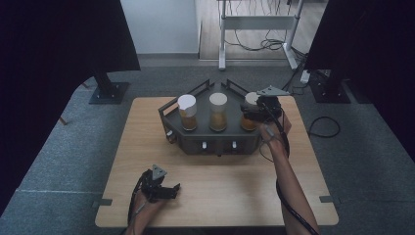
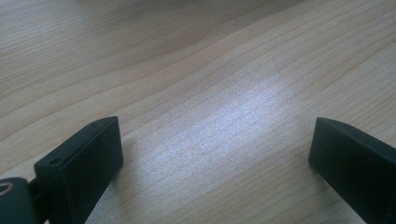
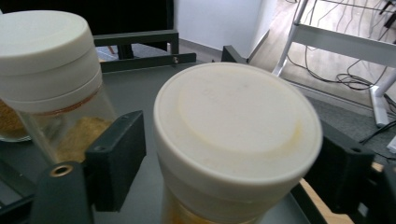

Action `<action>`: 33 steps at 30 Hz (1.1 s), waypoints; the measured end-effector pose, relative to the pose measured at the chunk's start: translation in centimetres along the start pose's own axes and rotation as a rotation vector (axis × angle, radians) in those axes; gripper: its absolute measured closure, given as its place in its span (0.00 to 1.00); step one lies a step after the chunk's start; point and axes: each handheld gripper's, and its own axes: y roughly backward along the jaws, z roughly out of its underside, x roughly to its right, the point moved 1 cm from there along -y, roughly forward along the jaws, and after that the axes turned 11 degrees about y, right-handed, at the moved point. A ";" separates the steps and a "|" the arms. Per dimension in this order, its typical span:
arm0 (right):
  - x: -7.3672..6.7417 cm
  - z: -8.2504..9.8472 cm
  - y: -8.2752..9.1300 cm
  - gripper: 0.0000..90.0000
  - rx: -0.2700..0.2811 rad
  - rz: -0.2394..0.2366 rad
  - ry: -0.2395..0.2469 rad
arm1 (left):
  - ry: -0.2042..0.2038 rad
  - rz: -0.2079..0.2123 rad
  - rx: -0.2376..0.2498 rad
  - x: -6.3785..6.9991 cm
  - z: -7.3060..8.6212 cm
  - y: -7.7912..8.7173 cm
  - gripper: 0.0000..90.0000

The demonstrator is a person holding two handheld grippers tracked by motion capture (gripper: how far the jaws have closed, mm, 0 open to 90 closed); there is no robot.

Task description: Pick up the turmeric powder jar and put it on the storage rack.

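Saw the rightmost spice jar (image 3: 238,121) upright at the right end of the dark metal tray (image 1: 215,142), long axis vertical, white lid on top, amber powder below. Found the right gripper (image 1: 254,113) level with that lid, reaching in from the person's side. Jaws apart and straddling it: a clear gap at one jaw, the other just beside the lid's rim, neither seen pressing. Placed the jar straight ahead between the jaws; judged a plain squeeze enough for a hold, no sideways shift needed. Noted the middle jar (image 1: 218,111) near, beyond one jaw. Found the left gripper (image 1: 171,188) low over the bare wooden table (image 1: 220,196) near the person's edge, well apart from the tray, jaws wide with nothing between. Reckoned the right hand far nearer.
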 end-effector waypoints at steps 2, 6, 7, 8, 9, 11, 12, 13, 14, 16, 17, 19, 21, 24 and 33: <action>0.0 0.2 -0.1 0.16 0.004 -0.001 0.001 | 0.000 0.000 0.000 0.0 0.0 0.0 0.03; 0.0 0.4 0.1 0.12 0.015 0.003 -0.006 | 0.000 0.000 0.000 0.0 0.0 0.0 0.03; 0.0 0.4 0.1 0.11 0.015 0.006 -0.004 | 0.000 0.000 0.000 0.0 0.0 0.0 0.03; 0.0 0.4 0.2 0.10 0.015 0.010 -0.004 | 0.000 0.000 0.000 0.0 0.0 0.0 0.03; 0.0 0.4 0.3 0.10 0.015 0.011 -0.003 | 0.000 0.000 0.000 0.0 0.0 0.0 0.03; 0.0 0.4 0.4 0.09 0.022 0.015 -0.001 | 0.000 0.000 0.000 0.0 0.0 0.0 0.03; 0.0 0.4 0.5 0.09 0.023 0.017 0.002 | 0.000 0.000 0.000 0.0 0.0 0.0 0.03; 0.0 0.4 0.6 0.09 0.023 0.019 0.007 | 0.001 0.000 0.000 0.0 0.0 0.0 0.03; -0.1 0.4 0.7 0.09 0.022 0.020 0.012 | 0.001 0.000 0.000 0.0 0.0 0.0 0.03; -0.1 0.3 0.8 0.08 0.025 0.020 0.017 | 0.001 -0.001 0.000 0.0 0.0 0.0 0.03; -0.2 0.3 0.9 0.08 0.028 0.022 0.021 | 0.001 -0.001 0.000 0.0 0.0 0.0 0.03; -0.3 0.4 1.0 0.08 0.034 0.021 0.024 | 0.003 -0.001 0.002 0.0 0.0 0.0 0.03; -0.3 0.3 1.3 0.08 0.040 0.020 0.029 | 0.002 -0.001 0.002 0.0 0.0 0.0 0.03; -0.4 0.2 1.6 0.07 0.046 0.017 0.033 | 0.002 -0.001 0.002 0.0 0.0 0.0 0.03; -0.4 0.1 2.6 0.06 0.054 0.011 0.045 | 0.003 -0.001 0.002 0.1 0.0 0.0 0.03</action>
